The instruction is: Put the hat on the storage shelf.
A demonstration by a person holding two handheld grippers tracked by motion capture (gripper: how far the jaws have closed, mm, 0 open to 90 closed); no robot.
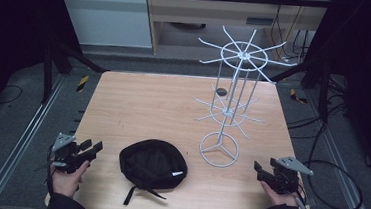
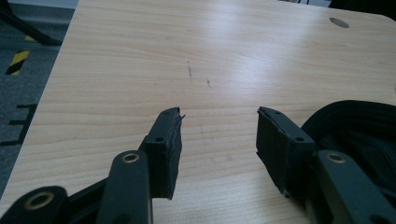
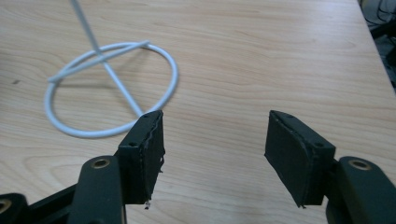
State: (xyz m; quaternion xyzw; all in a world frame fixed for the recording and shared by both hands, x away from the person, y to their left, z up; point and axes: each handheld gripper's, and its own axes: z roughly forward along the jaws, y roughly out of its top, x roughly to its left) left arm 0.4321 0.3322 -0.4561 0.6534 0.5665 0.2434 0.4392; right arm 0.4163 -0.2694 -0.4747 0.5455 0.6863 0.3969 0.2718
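Note:
A black cap [image 1: 152, 165] lies on the wooden table [image 1: 148, 106] near its front edge, a strap trailing toward the front. A white wire display stand [image 1: 229, 103] with two tiers of radiating hooks rises at the right, its ring base [image 3: 112, 88] flat on the wood. My left gripper [image 1: 93, 147] rests at the front left corner, open and empty, with the cap's edge [image 2: 355, 126] just to its right. At the front right my right gripper [image 1: 258, 169] is held open and empty, a short way from the ring base.
A small round dark hole [image 1: 221, 92] sits in the table's far side behind the stand. Metal rails [image 1: 25, 137] run along the floor on both sides, and cables [image 1: 338, 181] lie on the floor at the right.

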